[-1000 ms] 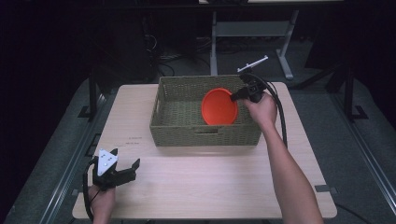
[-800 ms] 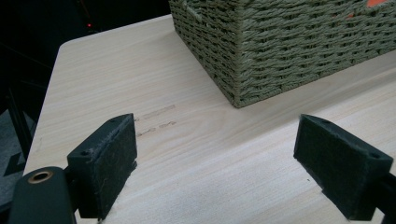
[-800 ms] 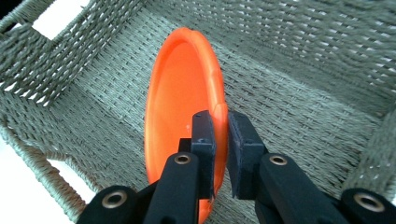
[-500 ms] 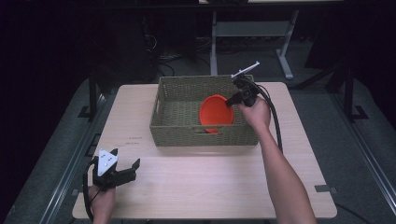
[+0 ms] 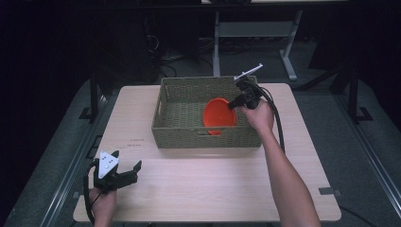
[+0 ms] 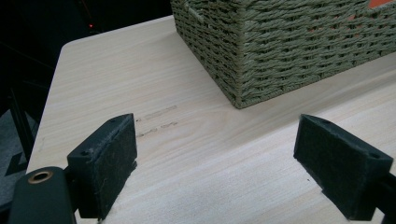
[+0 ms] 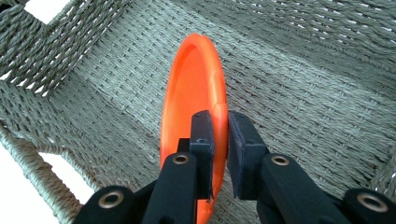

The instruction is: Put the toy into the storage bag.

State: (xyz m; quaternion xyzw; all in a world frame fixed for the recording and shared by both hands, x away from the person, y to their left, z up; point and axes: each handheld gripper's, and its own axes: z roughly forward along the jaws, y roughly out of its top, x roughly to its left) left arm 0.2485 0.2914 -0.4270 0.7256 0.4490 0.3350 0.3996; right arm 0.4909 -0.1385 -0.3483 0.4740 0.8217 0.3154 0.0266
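**A:** Since a second ago the orange plate [image 5: 220, 116] has travelled leftward and lower inside the woven basket [image 5: 178, 132], carried by the right hand-held gripper [image 5: 232, 105]; the left hand-held gripper [image 5: 124, 173] has not shifted from the near-left of the counter [image 5: 203, 184].

**B:** Why carry it like that, from above?

**A:** In the high view the right hand comes over the basket's far right rim, so gripping the plate by its upper right edge lets it go down between the walls. The plate stands on edge, its round face turned towards the camera, and sits in the basket's right half by the near wall. I can't tell whether it touches the floor yet.

**B:** And the left gripper view?

**A:** Both pads are spread wide over bare wood with nothing between them, parked well short of the basket's corner [image 6: 243, 88]. It looks simply kept out of the way.

**B:** The right gripper view?

**A:** Its jaws are closed on the plate's rim [image 7: 219, 107], one pad each side. The plate [image 7: 187, 107] runs straight away from the jaws, nearly edge-on, its hollow side facing left, above the basket's woven floor [image 7: 299, 93].
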